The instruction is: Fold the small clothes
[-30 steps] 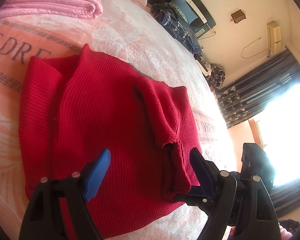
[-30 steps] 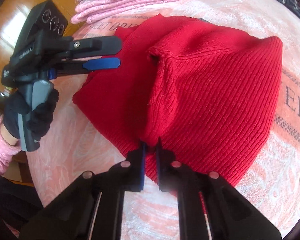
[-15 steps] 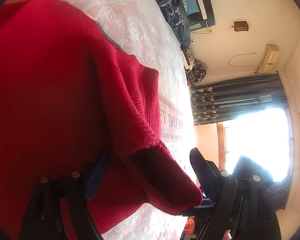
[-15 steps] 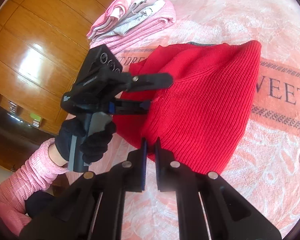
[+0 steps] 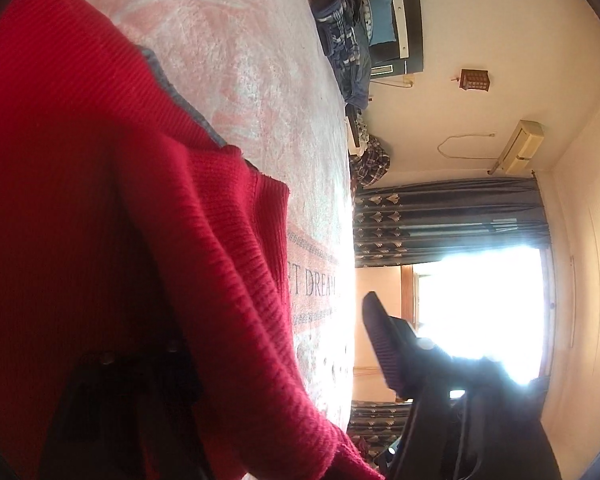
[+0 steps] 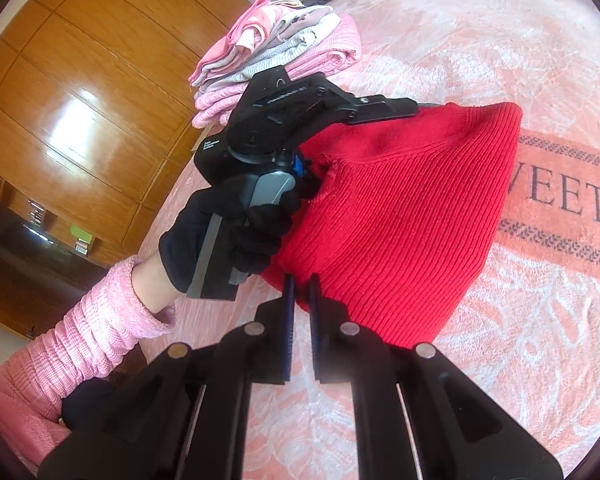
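Right wrist view, right gripper (image 6: 300, 296) jaws pinching red sweater (image 6: 400, 220) hem, left gripper (image 6: 324, 136) jaws wide apart.

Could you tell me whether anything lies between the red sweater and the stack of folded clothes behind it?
Only the left tool and the gloved hand holding it sit between the red sweater and the folded stack; otherwise there is just bare blanket.

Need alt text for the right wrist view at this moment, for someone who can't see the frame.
The right gripper, its jaws nearly shut, pinches the near edge of a red ribbed sweater on a pink bedspread. A black-gloved hand holds the left gripper, one finger over the sweater and one under. A pile of folded pink clothes sits behind.
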### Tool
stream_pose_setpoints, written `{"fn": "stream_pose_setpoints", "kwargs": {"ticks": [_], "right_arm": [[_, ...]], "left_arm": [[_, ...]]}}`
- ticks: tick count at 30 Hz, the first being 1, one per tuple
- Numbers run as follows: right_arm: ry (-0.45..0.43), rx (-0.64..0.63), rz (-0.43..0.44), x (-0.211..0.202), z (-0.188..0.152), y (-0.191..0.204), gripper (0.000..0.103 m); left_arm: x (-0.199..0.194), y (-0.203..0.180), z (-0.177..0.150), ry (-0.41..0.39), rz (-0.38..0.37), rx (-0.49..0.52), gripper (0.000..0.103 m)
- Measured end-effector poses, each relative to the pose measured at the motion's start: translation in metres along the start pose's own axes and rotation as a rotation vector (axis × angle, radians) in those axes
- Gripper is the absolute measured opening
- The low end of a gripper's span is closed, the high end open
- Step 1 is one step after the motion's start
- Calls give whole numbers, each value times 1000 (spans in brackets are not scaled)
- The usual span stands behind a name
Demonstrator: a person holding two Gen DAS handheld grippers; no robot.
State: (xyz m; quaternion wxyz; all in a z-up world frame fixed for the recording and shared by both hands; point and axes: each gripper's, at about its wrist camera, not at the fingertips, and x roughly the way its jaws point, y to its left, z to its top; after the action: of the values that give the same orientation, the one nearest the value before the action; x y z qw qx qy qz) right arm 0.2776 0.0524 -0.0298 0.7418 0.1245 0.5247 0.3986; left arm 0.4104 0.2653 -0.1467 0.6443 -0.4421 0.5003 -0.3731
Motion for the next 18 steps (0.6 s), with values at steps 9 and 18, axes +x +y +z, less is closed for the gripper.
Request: {"fn": "stream_pose_setpoints", "kwargs": {"ticks": [9, 18], "right_arm": [[31, -35, -24, 13, 0, 11, 0], [95, -155, -209, 62, -17, 17, 54]], "left_arm": [[-4, 14, 0, -8, 26, 46, 17], [-4, 3, 2, 37, 109, 209, 18]]}}
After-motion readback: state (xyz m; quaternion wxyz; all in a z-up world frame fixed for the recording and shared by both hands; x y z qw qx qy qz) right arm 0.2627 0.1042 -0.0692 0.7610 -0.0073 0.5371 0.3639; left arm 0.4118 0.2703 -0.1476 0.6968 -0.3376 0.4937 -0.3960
